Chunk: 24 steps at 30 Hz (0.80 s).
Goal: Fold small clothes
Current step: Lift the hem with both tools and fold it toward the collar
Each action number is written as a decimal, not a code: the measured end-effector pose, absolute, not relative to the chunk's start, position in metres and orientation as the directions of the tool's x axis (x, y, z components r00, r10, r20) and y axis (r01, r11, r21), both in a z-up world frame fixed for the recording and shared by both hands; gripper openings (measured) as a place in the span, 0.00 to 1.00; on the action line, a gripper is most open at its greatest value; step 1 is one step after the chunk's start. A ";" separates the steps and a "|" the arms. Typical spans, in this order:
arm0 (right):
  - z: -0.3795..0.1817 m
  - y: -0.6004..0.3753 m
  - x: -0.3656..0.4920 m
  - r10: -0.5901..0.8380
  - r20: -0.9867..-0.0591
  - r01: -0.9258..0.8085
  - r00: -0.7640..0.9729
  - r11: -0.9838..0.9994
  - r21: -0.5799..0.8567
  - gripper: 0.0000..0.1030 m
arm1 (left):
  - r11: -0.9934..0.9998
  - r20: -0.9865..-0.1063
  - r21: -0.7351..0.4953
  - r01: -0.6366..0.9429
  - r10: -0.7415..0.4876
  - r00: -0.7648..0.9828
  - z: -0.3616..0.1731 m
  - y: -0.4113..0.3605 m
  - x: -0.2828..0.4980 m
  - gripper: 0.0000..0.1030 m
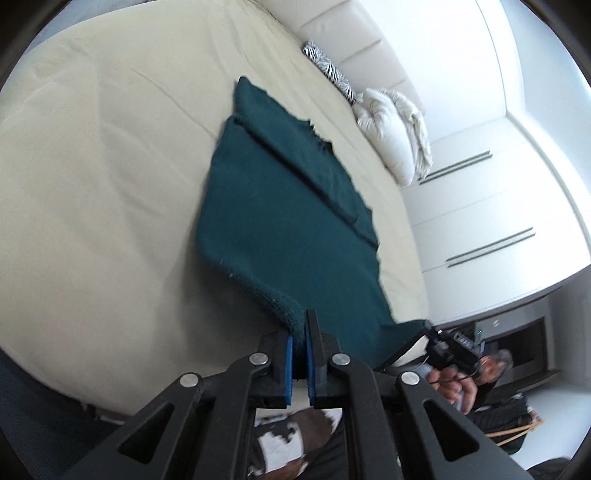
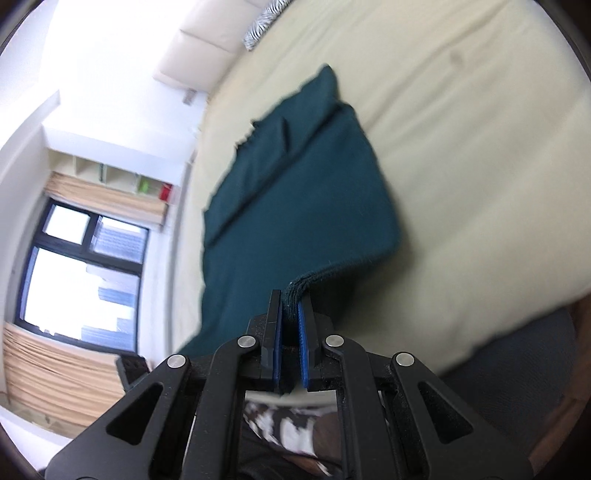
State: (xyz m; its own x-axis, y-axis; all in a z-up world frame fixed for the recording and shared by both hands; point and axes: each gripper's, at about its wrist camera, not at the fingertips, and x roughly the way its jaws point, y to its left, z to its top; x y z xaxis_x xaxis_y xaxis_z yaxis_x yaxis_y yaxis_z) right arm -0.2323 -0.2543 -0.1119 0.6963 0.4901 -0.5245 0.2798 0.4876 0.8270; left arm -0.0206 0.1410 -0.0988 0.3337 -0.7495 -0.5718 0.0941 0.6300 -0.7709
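Dark teal knit fabric, a small garment (image 1: 284, 206), lies spread on a cream bed sheet (image 1: 110, 184), its far part flat on the bed and already doubled over along a lengthwise crease, its near edge lifted off the surface. The left gripper (image 1: 300, 332) has its fingers (image 1: 289, 350) clamped together on the near ribbed corner of the garment, the blue pads pressing the cloth between them. The right gripper (image 2: 290, 314) likewise has its fingers (image 2: 303, 332) closed on a bunched, several-layer edge of the garment (image 2: 295, 192), which rises from the bed sheet (image 2: 461, 147) to the pads. In the left wrist view the right gripper appears at the lower right, held by the person's hand (image 1: 452, 384), with the cloth stretched between the two grippers. At the head of the bed stand a white pillow (image 1: 388, 129) and a zebra-striped cushion (image 1: 328, 70), against a cream padded headboard (image 1: 332, 33). White wardrobe doors (image 1: 480, 203) stand beyond the bed. A window (image 2: 81, 273) with beige curtains shows in the right wrist view. Both views are motion-blurred.
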 end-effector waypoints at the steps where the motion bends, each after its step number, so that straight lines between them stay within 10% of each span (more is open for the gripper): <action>1: -0.109 -0.256 -0.226 0.489 -0.512 0.274 0.706 0.478 0.834 0.06 | 0.616 -0.555 -0.783 0.090 -0.756 0.346 -0.095 0.142 -0.014 0.07; 24: -0.083 -0.332 -0.011 0.300 -0.521 0.327 0.799 0.511 0.795 0.06 | 0.544 -0.460 -0.838 0.041 -0.744 0.485 -0.076 0.122 0.195 0.07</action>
State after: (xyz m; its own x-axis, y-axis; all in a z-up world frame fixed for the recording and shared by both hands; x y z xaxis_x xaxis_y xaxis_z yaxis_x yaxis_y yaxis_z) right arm -0.0108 -0.3325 -0.0830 0.7994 0.2997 -0.5207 0.3266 0.5107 0.7953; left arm 0.1952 0.1218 -0.0764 0.4848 -0.7441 -0.4597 0.0411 0.5444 -0.8378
